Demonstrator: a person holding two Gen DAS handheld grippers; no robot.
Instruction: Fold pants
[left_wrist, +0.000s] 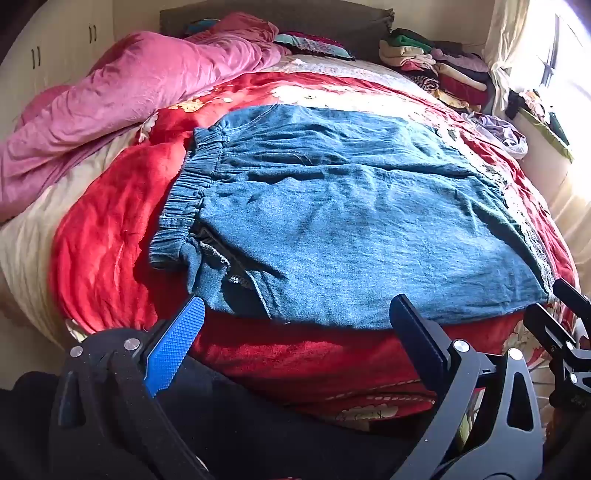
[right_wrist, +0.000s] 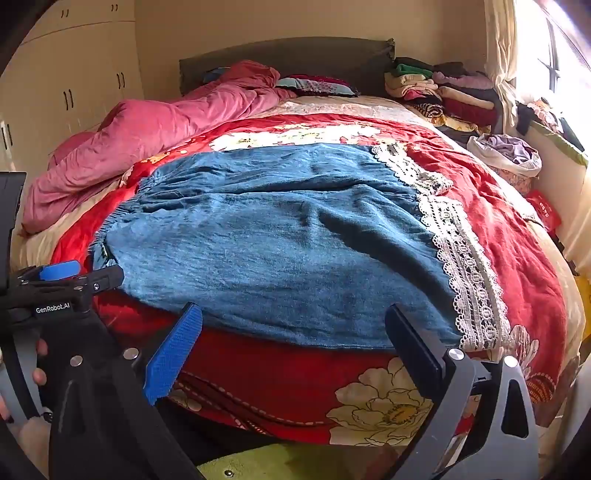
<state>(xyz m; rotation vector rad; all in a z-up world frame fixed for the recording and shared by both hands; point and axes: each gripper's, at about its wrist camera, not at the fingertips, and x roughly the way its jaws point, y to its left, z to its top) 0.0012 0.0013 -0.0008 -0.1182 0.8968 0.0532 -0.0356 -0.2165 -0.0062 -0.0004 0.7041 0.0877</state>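
the blue pants (left_wrist: 332, 221) lie spread flat on the red blanket (left_wrist: 103, 251), straight ahead of both tools. the left gripper (left_wrist: 299, 339) hovers just short of their near edge, jaws wide apart, holding nothing. the right gripper (right_wrist: 295, 343) likewise gapes empty, lace hem (right_wrist: 465, 266) ahead to its right.

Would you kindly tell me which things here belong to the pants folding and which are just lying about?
Job:
- blue denim pants with lace hem
- left gripper, open
- right gripper, open

Lying about:
- crumpled pink quilt
- stack of folded clothes
- red floral bedspread
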